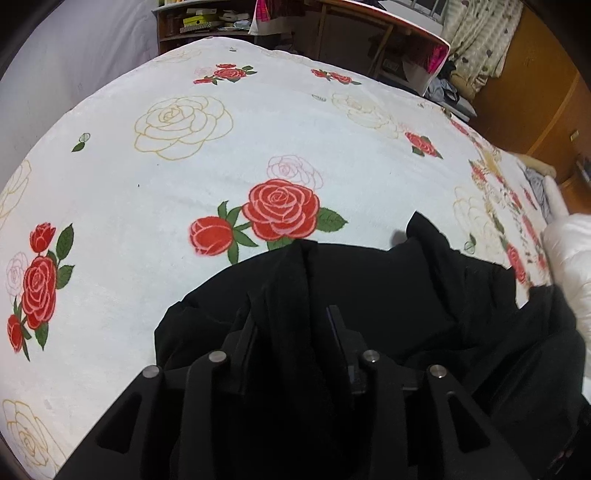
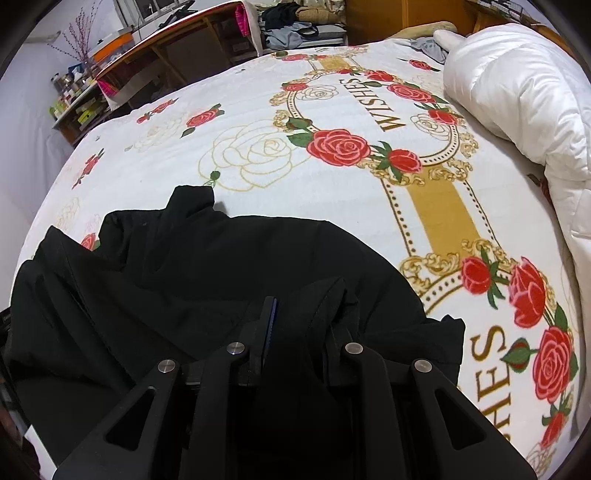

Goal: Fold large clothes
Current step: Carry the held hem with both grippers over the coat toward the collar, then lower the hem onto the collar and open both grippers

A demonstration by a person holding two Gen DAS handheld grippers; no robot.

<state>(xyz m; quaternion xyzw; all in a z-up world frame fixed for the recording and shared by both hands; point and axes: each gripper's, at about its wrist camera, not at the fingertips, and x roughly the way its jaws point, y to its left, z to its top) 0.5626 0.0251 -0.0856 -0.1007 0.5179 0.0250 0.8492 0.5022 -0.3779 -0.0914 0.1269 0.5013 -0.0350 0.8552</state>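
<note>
A large black garment (image 1: pixel 388 295) lies bunched on the near part of a bed covered by a white blanket with red roses (image 1: pixel 184 184). My left gripper (image 1: pixel 291 325) has black fabric bunched between its fingers and looks shut on it. In the right wrist view the same black garment (image 2: pixel 184 266) spreads to the left. My right gripper (image 2: pixel 303 328) also has a fold of the black cloth between its fingers and looks shut on it. The fingertips of both are partly hidden by the dark fabric.
A white duvet (image 2: pixel 517 110) is piled at the right side of the bed; it also shows in the left wrist view (image 1: pixel 569 266). A desk (image 2: pixel 177 33) and shelves with clutter (image 1: pixel 199 22) stand beyond the far edge of the bed. The rose blanket (image 2: pixel 332 110) stretches far ahead.
</note>
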